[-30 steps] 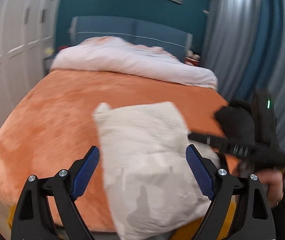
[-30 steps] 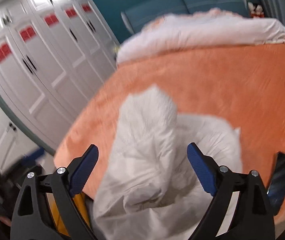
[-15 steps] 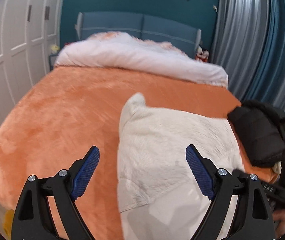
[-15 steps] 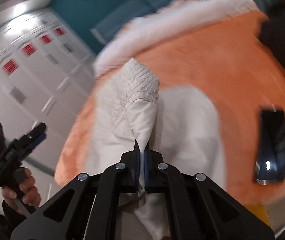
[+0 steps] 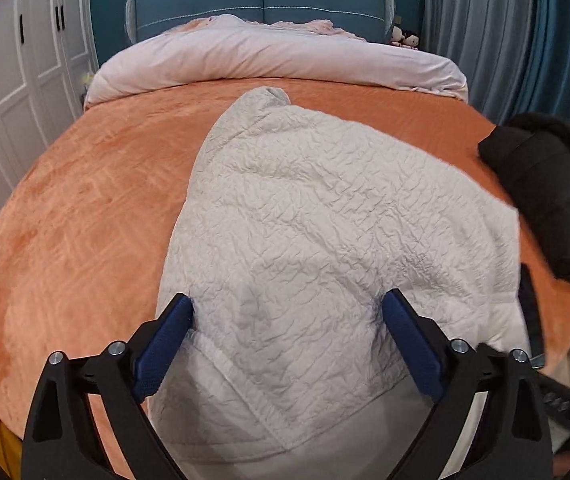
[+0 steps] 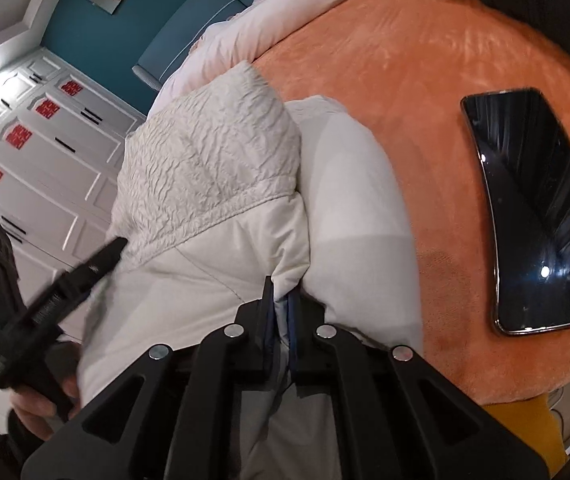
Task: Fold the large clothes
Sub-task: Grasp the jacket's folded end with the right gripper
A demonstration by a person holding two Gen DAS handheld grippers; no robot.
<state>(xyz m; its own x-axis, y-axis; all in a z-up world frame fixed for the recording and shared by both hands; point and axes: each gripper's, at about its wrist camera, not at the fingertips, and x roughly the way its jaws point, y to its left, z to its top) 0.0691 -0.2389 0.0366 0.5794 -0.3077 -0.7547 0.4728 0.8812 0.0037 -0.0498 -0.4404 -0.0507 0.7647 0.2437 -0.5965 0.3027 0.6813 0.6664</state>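
My right gripper (image 6: 281, 312) pinches the white jacket's (image 5: 325, 220) hem beside the phone (image 6: 533, 208) for folding, while my left gripper (image 5: 287, 320), just widened, straddles it ungripped

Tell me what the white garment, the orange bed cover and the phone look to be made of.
White garment: seemingly a padded synthetic coat; crinkled, quilted matte shell, smoother panels near the hem.
Orange bed cover: probably plush fleece or velvet; its short nap shows lighter and darker brushed streaks.
Phone: glossy glass face reflecting lights, with a thin, shiny, likely metal rim.
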